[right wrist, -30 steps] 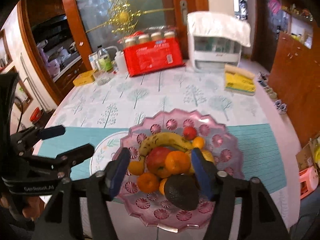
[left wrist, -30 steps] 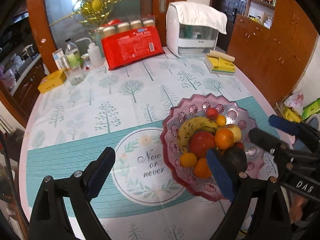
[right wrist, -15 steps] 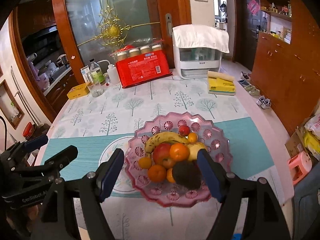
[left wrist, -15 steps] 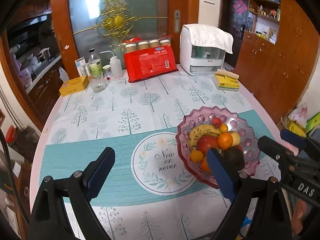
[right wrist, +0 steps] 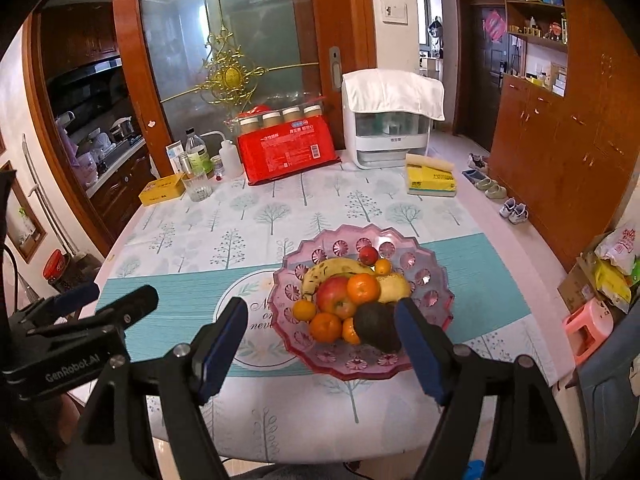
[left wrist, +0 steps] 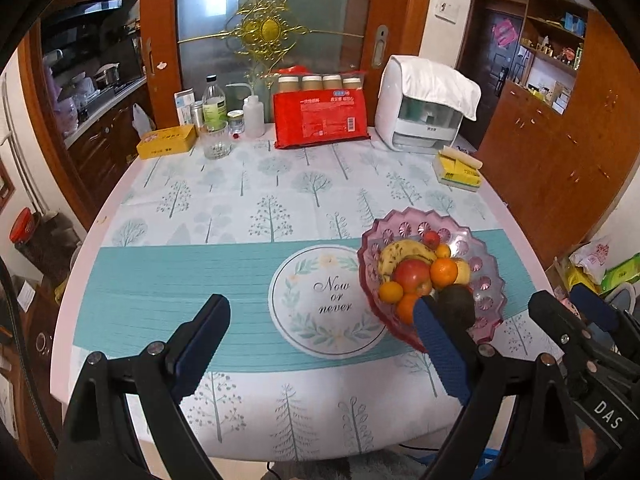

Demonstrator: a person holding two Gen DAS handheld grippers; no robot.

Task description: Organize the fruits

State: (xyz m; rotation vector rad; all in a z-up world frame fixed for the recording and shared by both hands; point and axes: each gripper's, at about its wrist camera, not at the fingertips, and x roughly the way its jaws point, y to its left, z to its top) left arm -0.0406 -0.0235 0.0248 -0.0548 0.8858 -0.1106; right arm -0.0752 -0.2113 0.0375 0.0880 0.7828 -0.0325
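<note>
A pink glass plate (right wrist: pixel 436 284) (left wrist: pixel 400 220) sits on the near right of the round table. It holds a pile of fruit: a banana (right wrist: pixel 336 268), a red apple (right wrist: pixel 336 296) (left wrist: pixel 412 276), an orange (right wrist: pixel 362 288), a dark avocado (right wrist: pixel 378 326) (left wrist: pixel 456 304), a small red fruit (right wrist: pixel 368 254) and small mandarins (right wrist: pixel 326 326). My right gripper (right wrist: pixel 322 308) hovers above and short of the plate, open and empty. Left of the plate, over the tablecloth's round print, my left gripper (left wrist: pixel 320 312) stands wide open and empty too.
Along the table's far edge stand a red package (right wrist: pixel 286 156), a white appliance (right wrist: pixel 390 136), a yellow tissue pack (right wrist: pixel 430 180), a yellow box (right wrist: pixel 162 194), bottles and a glass (right wrist: pixel 196 188). A pink stool (right wrist: pixel 588 326) and wooden cabinets are on the right.
Both grippers have drawn back and upward from the plate, so the whole table now shows. The right jaws stand a little wider. The fruit has not moved.
</note>
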